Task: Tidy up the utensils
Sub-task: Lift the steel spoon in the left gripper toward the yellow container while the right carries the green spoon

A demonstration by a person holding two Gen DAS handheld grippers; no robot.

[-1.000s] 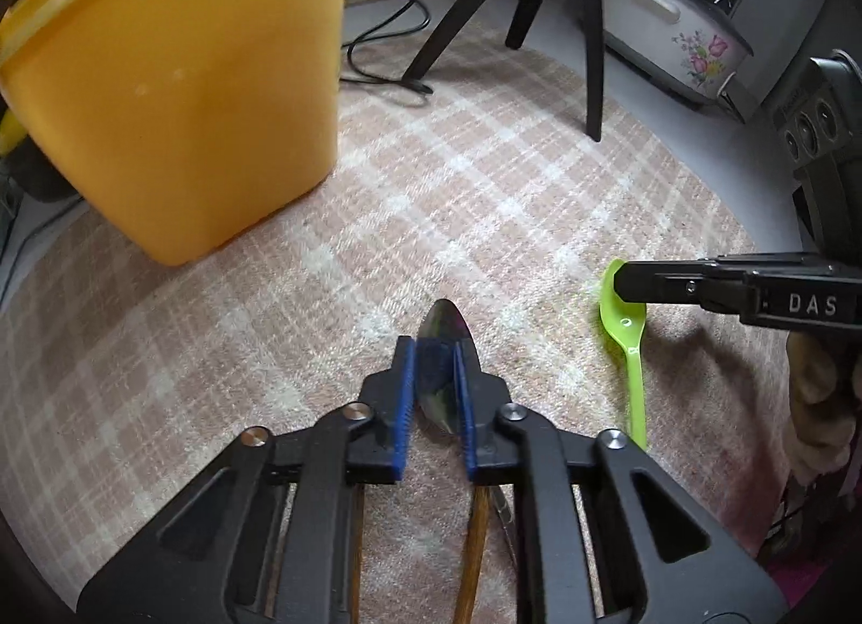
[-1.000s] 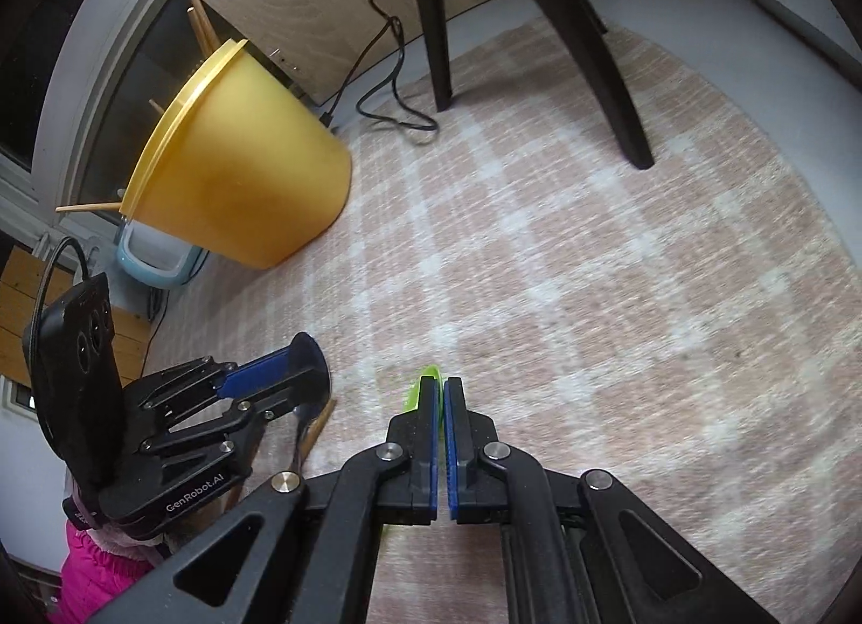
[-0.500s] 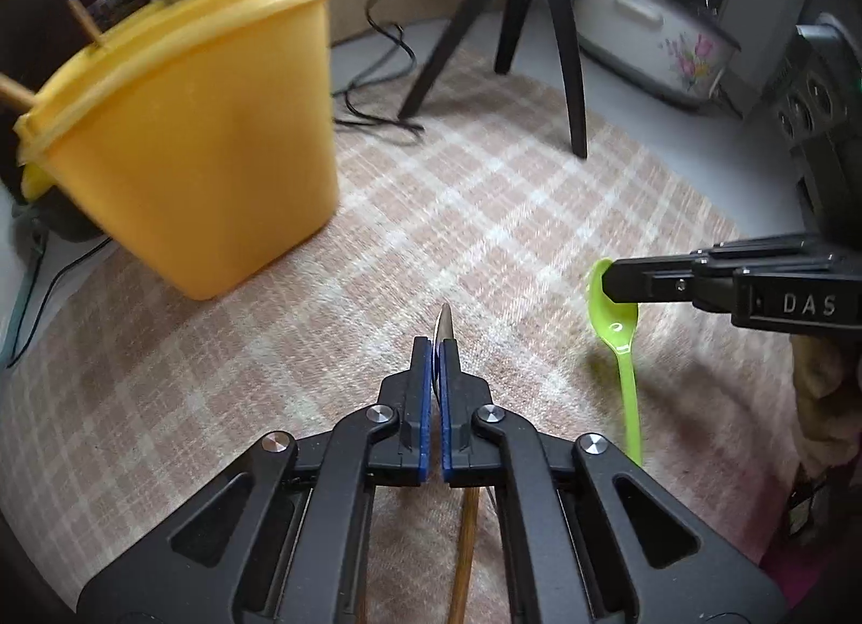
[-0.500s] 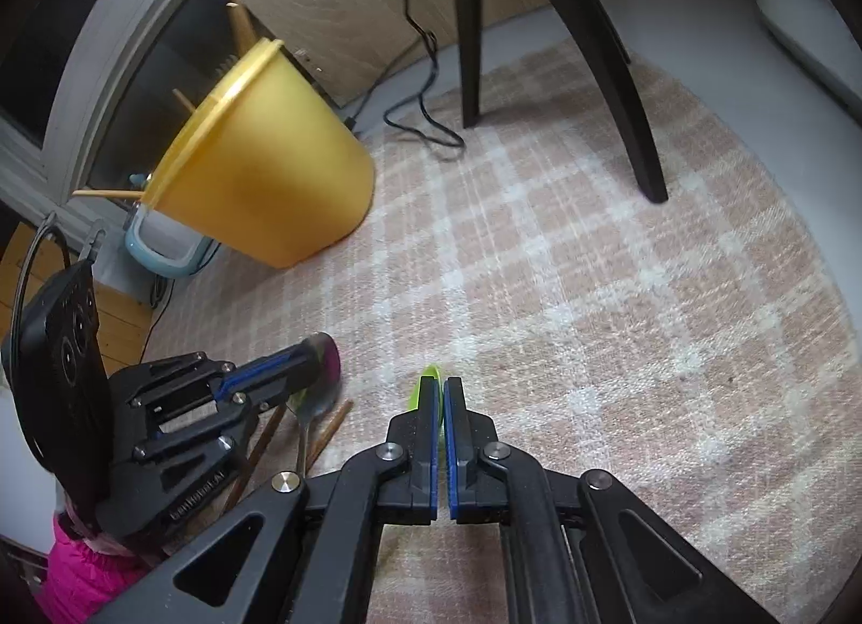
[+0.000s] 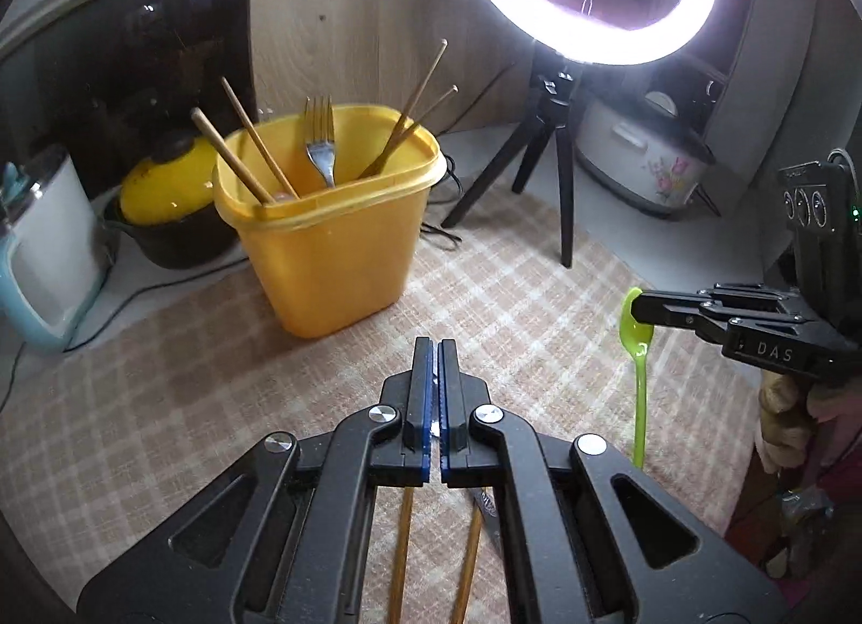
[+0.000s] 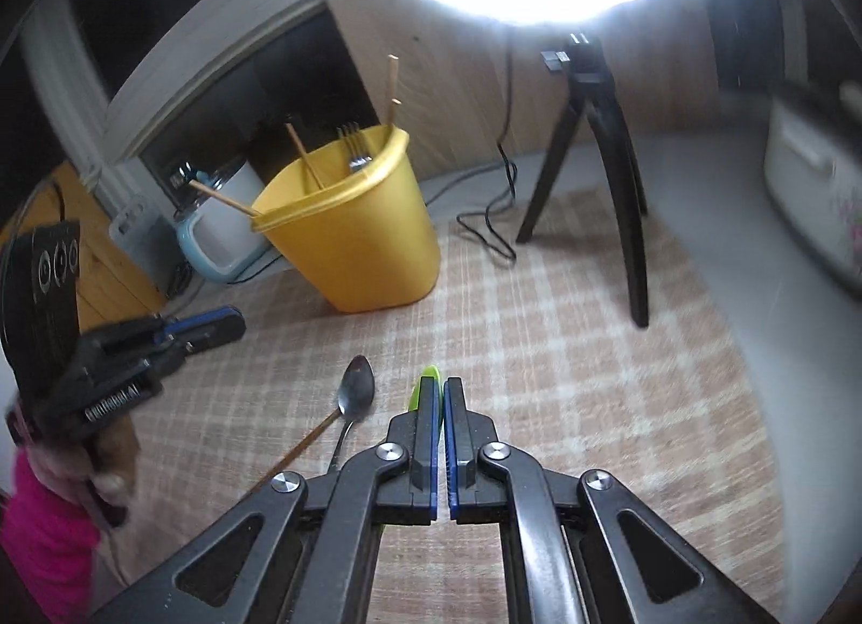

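Fingers [image 5: 422, 381] of the left gripper [image 5: 433, 352] are seen pressed together, blue pads meeting. A small glint shows low between the pads, but it cannot be told whether anything is caught there; nothing is seen projecting past the tips. From the right wrist view the left gripper [image 6: 215, 325] is seen raised above the checked mat [image 6: 565, 381], clear of the metal spoon [image 6: 355, 392].

The metal spoon is found lying on the mat, bowl pointing toward the yellow tub [image 5: 328, 257], with a loose chopstick [image 6: 301, 449] crossing just beside its handle. Two chopsticks [image 5: 401, 543] are noted on the mat under the left gripper.

The right gripper [image 6: 443, 392] is closed on the green spoon [image 5: 639, 381], clamped at the bowl; the handle is left hanging downward over the mat's right side. Whether its end touches the mat cannot be told.

The yellow tub is placed upright at the mat's far left edge. A fork [image 5: 320, 144] and several chopsticks are held in it, leaning on the rim. A ring light [image 5: 587, 31] on a black tripod [image 5: 539, 160] is set on the table behind the mat.
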